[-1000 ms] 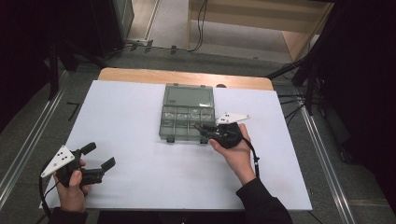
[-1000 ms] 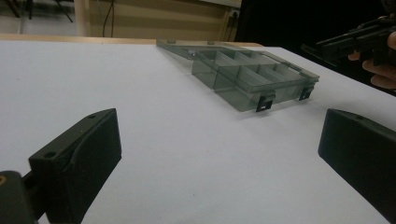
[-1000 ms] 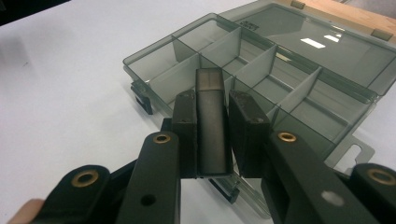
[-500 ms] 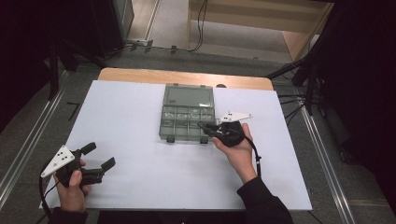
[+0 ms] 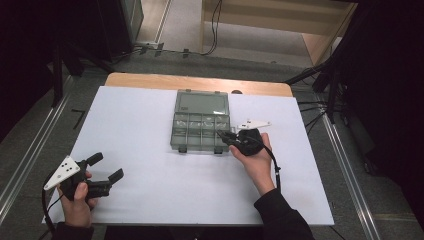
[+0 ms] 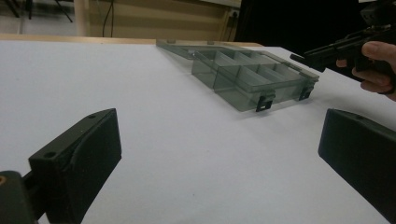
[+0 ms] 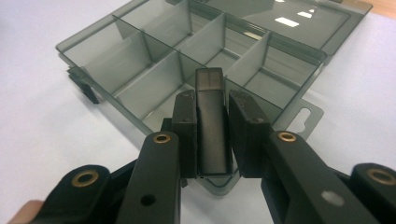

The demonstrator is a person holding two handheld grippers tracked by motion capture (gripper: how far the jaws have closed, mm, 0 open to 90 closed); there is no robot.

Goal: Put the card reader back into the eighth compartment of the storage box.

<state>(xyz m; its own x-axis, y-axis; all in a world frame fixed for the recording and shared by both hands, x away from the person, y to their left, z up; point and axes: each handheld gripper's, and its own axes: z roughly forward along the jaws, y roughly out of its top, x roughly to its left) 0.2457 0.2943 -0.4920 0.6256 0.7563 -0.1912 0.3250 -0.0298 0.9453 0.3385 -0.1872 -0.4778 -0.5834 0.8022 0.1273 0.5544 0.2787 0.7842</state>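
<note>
A smoked, see-through compartment box (image 5: 200, 146) lies open at the middle of the white table, its lid (image 5: 202, 102) folded flat behind it. My right gripper (image 5: 223, 135) is at the box's front right corner. In the right gripper view its jaws (image 7: 214, 105) are shut on a small dark plastic divider (image 7: 212, 135), held upright over the corner compartment of the box (image 7: 144, 84). My left gripper (image 5: 106, 166) rests near the table's front left, open with nothing between its jaws (image 6: 219, 149). From there the box (image 6: 254, 88) and the right gripper (image 6: 299, 57) show farther off.
The white sheet (image 5: 140, 120) covers a wooden table whose bare edge (image 5: 200, 82) shows at the back. Metal rails (image 5: 30, 155) run along both sides of the table, and cables (image 5: 215, 30) lie on the floor behind it.
</note>
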